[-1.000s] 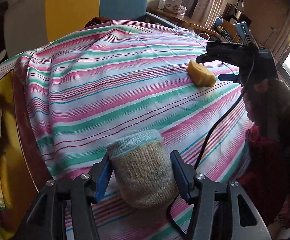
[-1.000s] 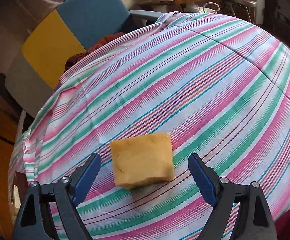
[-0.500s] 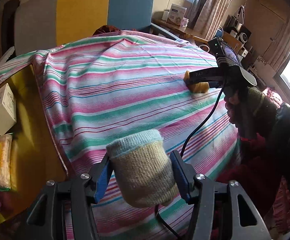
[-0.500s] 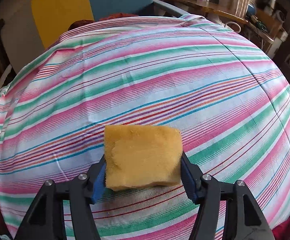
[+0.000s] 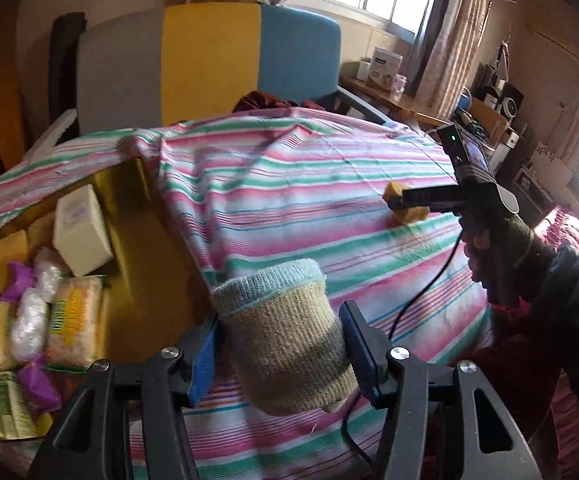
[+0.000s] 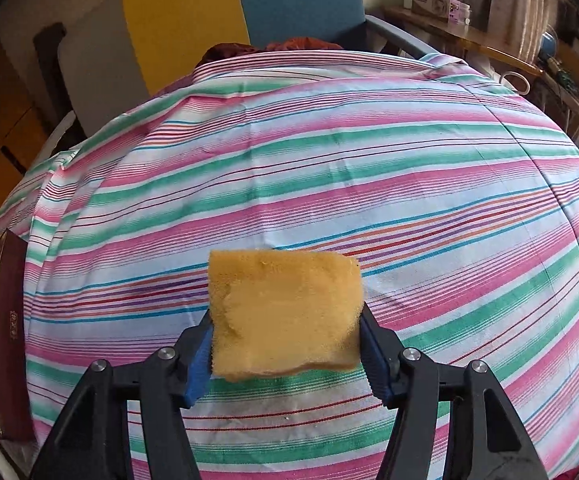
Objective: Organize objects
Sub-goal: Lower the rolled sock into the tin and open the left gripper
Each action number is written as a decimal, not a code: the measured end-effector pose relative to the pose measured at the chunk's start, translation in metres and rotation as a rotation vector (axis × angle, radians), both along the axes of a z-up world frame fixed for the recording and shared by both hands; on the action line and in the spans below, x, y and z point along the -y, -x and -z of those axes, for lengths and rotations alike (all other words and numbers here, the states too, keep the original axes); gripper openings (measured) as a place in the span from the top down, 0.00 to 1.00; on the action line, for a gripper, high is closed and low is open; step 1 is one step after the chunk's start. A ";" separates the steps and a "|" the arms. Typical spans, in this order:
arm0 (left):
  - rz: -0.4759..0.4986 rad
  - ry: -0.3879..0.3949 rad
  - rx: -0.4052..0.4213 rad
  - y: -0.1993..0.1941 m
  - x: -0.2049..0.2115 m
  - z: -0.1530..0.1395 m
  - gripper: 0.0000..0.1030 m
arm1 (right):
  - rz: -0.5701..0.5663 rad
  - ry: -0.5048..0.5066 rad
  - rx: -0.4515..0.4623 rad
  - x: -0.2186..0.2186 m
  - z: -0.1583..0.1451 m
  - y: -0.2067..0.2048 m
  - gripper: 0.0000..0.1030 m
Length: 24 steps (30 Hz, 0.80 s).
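The right gripper (image 6: pixel 285 354), having just closed its jaws, is now pinching the yellow sponge (image 6: pixel 283 316) at the striped cloth (image 6: pixel 369 184), while the left gripper (image 5: pixel 279 354) is carrying its clamped knitted sock roll (image 5: pixel 285 340) left toward the open box (image 5: pixel 141 264), so both items are probably going there.

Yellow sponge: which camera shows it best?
Right wrist view: the yellow sponge fills the centre, pinched between the right gripper pads. In the left wrist view the sponge is small, distant and partly hidden.
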State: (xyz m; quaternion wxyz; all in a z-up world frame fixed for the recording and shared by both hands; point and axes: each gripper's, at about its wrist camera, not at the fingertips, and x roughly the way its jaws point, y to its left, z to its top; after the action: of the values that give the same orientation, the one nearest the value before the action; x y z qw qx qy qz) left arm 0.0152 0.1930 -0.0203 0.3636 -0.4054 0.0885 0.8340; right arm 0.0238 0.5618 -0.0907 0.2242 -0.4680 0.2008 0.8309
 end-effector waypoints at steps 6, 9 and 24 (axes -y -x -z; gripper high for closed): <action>-0.086 0.002 -0.057 0.005 0.031 -0.011 0.44 | -0.052 -0.009 0.028 0.011 0.004 0.004 0.39; -0.127 0.007 -0.068 0.009 0.047 -0.013 0.44 | -0.080 -0.013 0.047 0.016 0.008 0.007 0.39; -0.411 -0.008 -0.039 0.050 0.161 -0.008 0.44 | -0.108 -0.034 0.087 0.021 0.017 0.011 0.39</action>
State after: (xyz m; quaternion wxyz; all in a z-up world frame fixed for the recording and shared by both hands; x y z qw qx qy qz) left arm -0.0346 0.0319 -0.0123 0.1857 -0.3972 0.0076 0.8987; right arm 0.0128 0.5413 -0.1075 0.1954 -0.5102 0.1511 0.8238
